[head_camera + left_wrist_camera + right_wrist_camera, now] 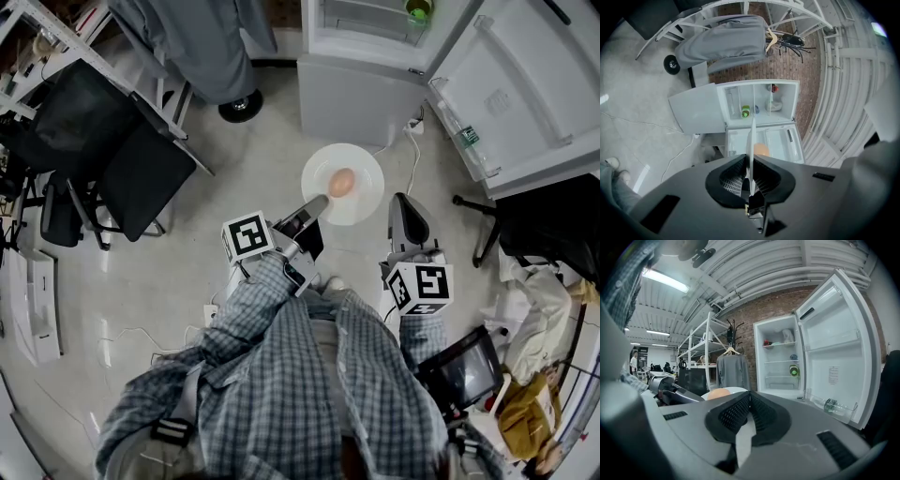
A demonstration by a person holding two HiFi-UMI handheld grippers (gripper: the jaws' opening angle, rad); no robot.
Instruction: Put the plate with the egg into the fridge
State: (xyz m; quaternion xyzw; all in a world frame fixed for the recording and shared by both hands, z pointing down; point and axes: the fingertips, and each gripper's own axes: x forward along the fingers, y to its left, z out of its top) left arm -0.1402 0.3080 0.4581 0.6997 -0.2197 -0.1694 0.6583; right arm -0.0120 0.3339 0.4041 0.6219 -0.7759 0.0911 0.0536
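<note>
A white plate (pixel 364 203) carrying a tan egg (pixel 341 182) hangs above the floor in front of the open fridge (pixel 361 66). My left gripper (pixel 317 202) is shut on the plate's near-left rim. In the left gripper view the plate (pixel 752 133) runs edge-on between the jaws of that gripper (pixel 751 161), with the egg (pixel 762 150) just right of it. My right gripper (pixel 403 200) points forward beside the plate's right edge, apart from it. In its own view the right gripper (pixel 749 397) is shut on nothing, and the egg (pixel 719 393) shows to its left.
The fridge door (pixel 525 84) swings wide to the right, with a bottle (pixel 832 405) in its lower rack. A green container (pixel 418 9) stands on a fridge shelf. Black chairs (pixel 122 159) and a hanging grey coat (pixel 202 42) are at left; a cable (pixel 412 155) lies on the floor.
</note>
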